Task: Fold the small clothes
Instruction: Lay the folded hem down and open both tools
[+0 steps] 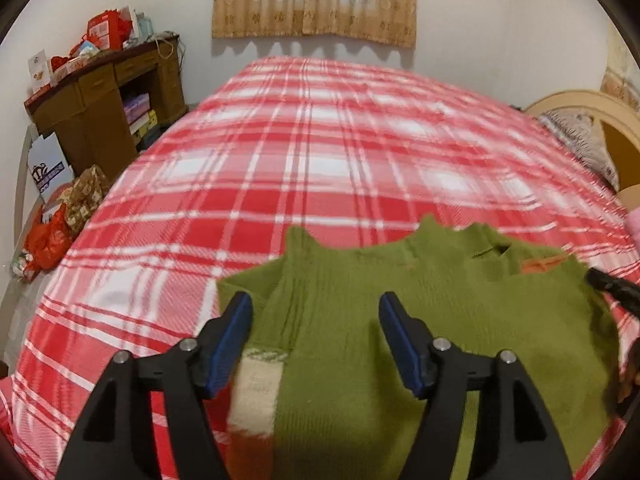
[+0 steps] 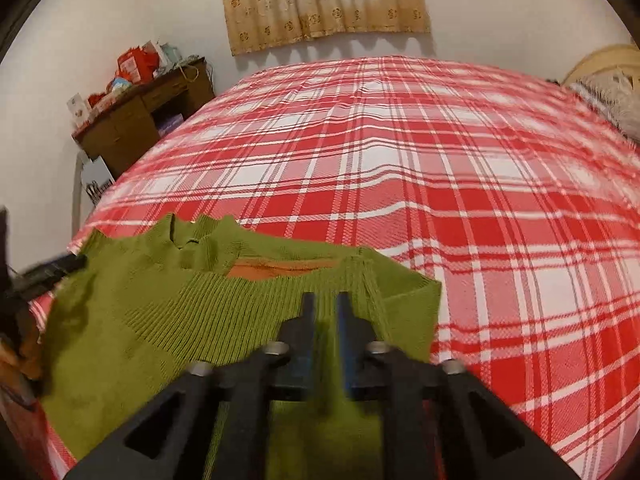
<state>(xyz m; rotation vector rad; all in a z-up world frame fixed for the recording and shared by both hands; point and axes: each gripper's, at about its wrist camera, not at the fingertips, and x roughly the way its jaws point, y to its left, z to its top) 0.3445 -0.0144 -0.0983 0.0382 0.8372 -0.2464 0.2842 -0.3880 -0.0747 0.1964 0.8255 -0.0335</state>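
A small green knit sweater (image 1: 360, 320) lies folded on the red and white plaid bedspread (image 1: 320, 152), with an orange lining showing at its collar (image 2: 280, 268). A white and orange patch (image 1: 256, 392) shows at its left edge. My left gripper (image 1: 315, 300) hovers over the sweater's left part with its blue pads wide apart and nothing between them. My right gripper (image 2: 325, 300) is over the sweater's (image 2: 160, 320) right part. Its fingers stand a narrow gap apart and the knit shows through that gap. Each view catches the other gripper's black tip at the frame's side.
A wooden desk (image 1: 100, 100) piled with red boxes stands left of the bed. Bags (image 1: 60, 224) lie on the floor beside it. A curtain (image 1: 316, 0) hangs on the far wall. A headboard and pillow (image 1: 580, 140) are at the right.
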